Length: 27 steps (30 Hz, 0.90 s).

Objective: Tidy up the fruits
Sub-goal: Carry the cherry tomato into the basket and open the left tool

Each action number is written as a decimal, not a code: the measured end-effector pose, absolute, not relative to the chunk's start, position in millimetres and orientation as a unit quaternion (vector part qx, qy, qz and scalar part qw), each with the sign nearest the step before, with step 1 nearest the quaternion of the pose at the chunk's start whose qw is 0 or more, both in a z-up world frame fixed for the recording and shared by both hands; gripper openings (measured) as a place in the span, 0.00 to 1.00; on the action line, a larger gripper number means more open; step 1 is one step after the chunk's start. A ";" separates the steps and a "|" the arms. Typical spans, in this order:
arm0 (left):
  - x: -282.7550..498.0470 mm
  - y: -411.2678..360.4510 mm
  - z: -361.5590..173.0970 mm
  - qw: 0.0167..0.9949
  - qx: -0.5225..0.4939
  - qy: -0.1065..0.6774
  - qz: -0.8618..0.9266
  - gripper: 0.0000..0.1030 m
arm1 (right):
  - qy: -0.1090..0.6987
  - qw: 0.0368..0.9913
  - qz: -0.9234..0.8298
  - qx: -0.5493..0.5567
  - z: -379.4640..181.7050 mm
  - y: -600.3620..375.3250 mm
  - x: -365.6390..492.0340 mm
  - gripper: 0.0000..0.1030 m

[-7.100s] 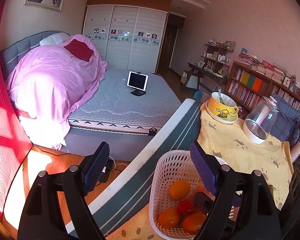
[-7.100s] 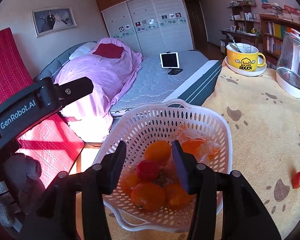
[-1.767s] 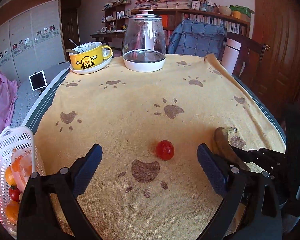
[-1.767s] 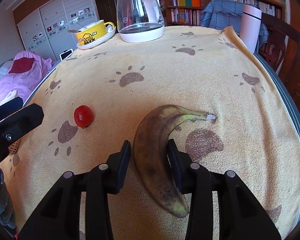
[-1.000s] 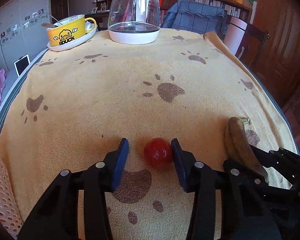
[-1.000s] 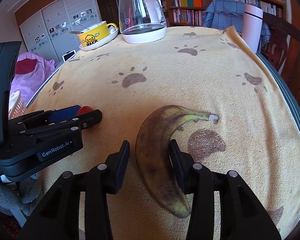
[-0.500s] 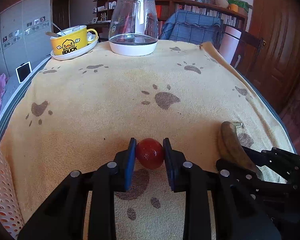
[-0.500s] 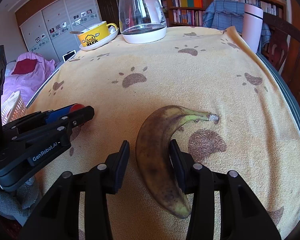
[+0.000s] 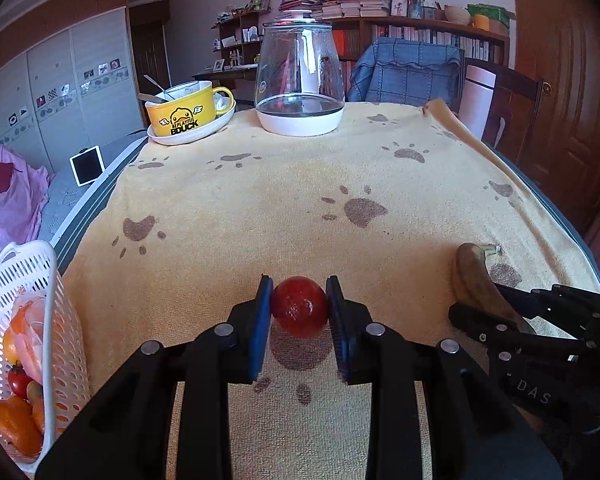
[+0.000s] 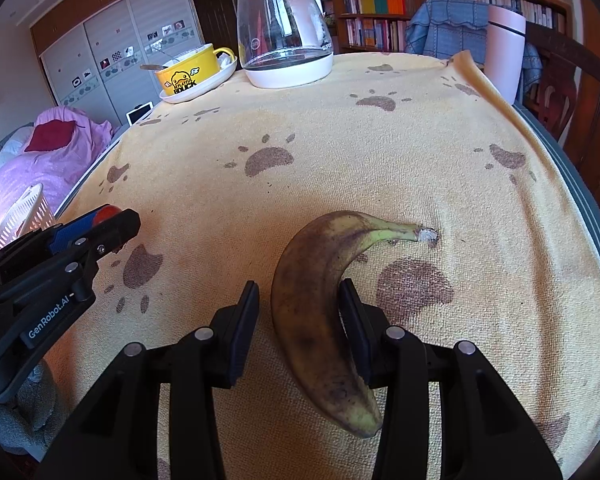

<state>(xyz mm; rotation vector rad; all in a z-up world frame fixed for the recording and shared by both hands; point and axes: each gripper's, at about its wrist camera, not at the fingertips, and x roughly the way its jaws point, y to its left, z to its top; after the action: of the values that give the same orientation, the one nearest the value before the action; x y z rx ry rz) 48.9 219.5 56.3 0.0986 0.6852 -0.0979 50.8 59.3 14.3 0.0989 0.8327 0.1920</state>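
Observation:
A red tomato (image 9: pixel 299 306) hangs just above the yellow paw-print cloth (image 9: pixel 260 200), casting a shadow under it, with my left gripper (image 9: pixel 299 305) shut on it. In the right wrist view that gripper (image 10: pixel 108 220) shows at the left, the tomato (image 10: pixel 107 212) peeking between its blue pads. A browned banana (image 10: pixel 320 280) lies on the cloth between the fingers of my right gripper (image 10: pixel 298 308), which is open: the right pad touches the banana and the left pad stands apart. The banana (image 9: pixel 474 280) also shows at the right of the left wrist view. A white basket (image 9: pixel 40 272) with oranges and tomatoes sits at the table's left edge.
At the far end stand a yellow duck mug on a white saucer (image 9: pixel 184 114), a glass kettle (image 9: pixel 300 88) and a pale pink tumbler (image 9: pixel 478 96). A chair with a blue cover stands behind. The table drops off at right; a bed lies beyond the left edge.
My left gripper came from the basket to the tomato, closed on it and raised it slightly. The right gripper stays astride the banana, which has not moved.

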 end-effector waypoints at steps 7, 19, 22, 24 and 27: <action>30.8 229.0 67.8 0.945 0.051 0.322 -0.035 0.27 | 0.404 0.909 0.093 0.048 14.3 58.9 50.5 0.42; 7.8 263.8 91.3 0.955 0.036 0.295 -0.002 0.27 | 0.404 0.909 0.091 0.046 14.0 58.2 50.3 0.41; 2.8 274.4 96.0 0.957 0.033 0.289 0.009 0.27 | 0.403 0.909 0.091 0.046 14.0 58.1 50.3 0.41; -0.2 282.3 98.5 0.958 0.031 0.285 0.017 0.27 | 0.403 0.909 0.090 0.045 14.0 58.1 50.3 0.41; -1.3 295.4 100.9 0.958 0.023 0.284 0.030 0.27 | 0.404 0.910 0.089 0.043 14.1 58.3 50.4 0.41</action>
<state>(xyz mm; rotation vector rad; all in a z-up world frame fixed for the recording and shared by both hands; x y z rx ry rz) -1.3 295.4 100.9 0.0463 0.5756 0.0615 50.4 58.3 14.1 0.0884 0.8325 0.1840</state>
